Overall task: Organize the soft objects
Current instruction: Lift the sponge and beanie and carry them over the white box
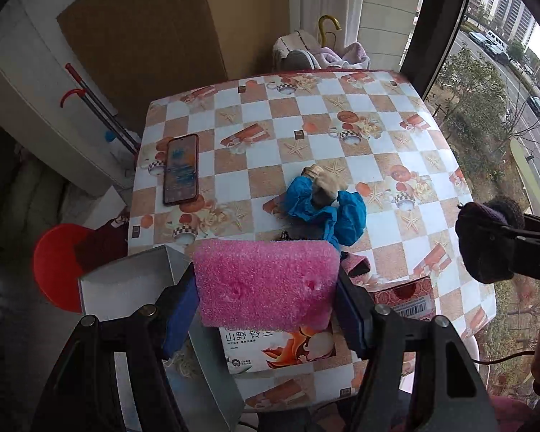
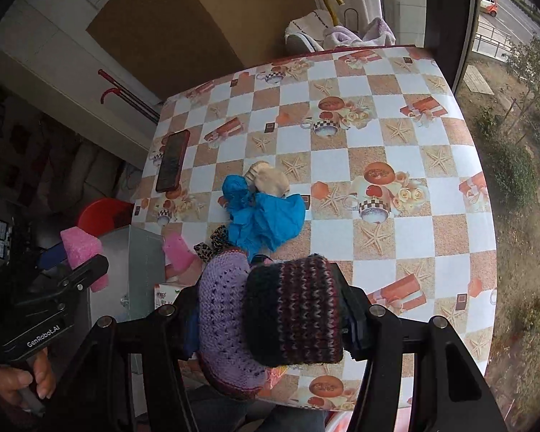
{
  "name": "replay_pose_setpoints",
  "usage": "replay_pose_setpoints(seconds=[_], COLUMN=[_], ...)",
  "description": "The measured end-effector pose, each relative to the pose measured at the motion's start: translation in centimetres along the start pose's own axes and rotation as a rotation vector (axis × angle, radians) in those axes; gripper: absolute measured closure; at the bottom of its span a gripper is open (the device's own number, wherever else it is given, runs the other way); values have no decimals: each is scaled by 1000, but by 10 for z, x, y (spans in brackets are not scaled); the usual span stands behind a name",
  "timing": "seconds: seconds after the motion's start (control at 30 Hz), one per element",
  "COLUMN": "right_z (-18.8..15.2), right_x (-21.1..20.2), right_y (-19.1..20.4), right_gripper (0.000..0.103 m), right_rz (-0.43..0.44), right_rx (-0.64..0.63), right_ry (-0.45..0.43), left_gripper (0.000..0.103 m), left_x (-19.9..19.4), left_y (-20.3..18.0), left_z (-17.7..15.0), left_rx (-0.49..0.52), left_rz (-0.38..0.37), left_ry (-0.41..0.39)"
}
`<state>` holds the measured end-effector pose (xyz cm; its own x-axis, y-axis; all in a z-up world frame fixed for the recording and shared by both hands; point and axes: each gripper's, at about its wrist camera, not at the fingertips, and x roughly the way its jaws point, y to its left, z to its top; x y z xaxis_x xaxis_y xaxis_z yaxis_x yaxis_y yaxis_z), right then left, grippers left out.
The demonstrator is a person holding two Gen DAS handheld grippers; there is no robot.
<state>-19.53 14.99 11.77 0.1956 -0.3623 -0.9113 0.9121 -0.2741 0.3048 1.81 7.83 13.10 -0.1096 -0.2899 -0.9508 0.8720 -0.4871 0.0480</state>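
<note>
While our left hand-held gripper (image 1: 266, 288) pinched a pink foam sponge (image 1: 266, 284) between its blue-padded fingers (image 1: 178, 309), we held it raised above the near edge of the desk (image 1: 342, 136). Just below and to the left of that hand-held gripper sat an open grey box (image 1: 126, 284), and directly beneath the sponge lay a printed carton (image 1: 280, 345) with Chinese lettering. Ahead of the hand-held gripper, a crumpled blue cloth (image 1: 327, 212) lay on the checked covering, touching a beige knitted piece (image 1: 325, 181) just beyond it. Farther ahead and to the left, a smartphone (image 1: 181, 169) lay flat, well apart from the cloth.

Our right hand-held gripper (image 2: 273, 309) was clamped on a knitted bundle, a dark striped knit hat (image 2: 295, 309) lying over a lilac crocheted piece (image 2: 223, 316). Ahead of it and slightly left we saw a leopard-print scrap (image 2: 212, 243) beside the blue cloth, and a second pink sponge (image 2: 178, 255) against the box. A red stool (image 1: 54, 266) stood off the desk to the left.
</note>
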Motion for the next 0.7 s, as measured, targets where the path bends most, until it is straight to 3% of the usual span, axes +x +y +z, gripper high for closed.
replay_pose_setpoints(seconds=[0.17,0.3,0.43,0.7], right_z=[-10,-28,-43,-59], right_x=[17,55,95,146], right_y=[88,150,201,264], right_gripper=[43,43,43,43], right_rz=[62,97,103,86], right_rx=[-106,-167,-243,-366], right_ry=[32,107,185,286], left_gripper=[31,31,31,31], left_x=[16,29,38,59], left_y=[77,124,153,191], left_z=[-43,-71,-97,-145], left_rx=[-116,-131,-123,-173], left_rz=[48,95,122,74], left_ry=[61,96,117,206])
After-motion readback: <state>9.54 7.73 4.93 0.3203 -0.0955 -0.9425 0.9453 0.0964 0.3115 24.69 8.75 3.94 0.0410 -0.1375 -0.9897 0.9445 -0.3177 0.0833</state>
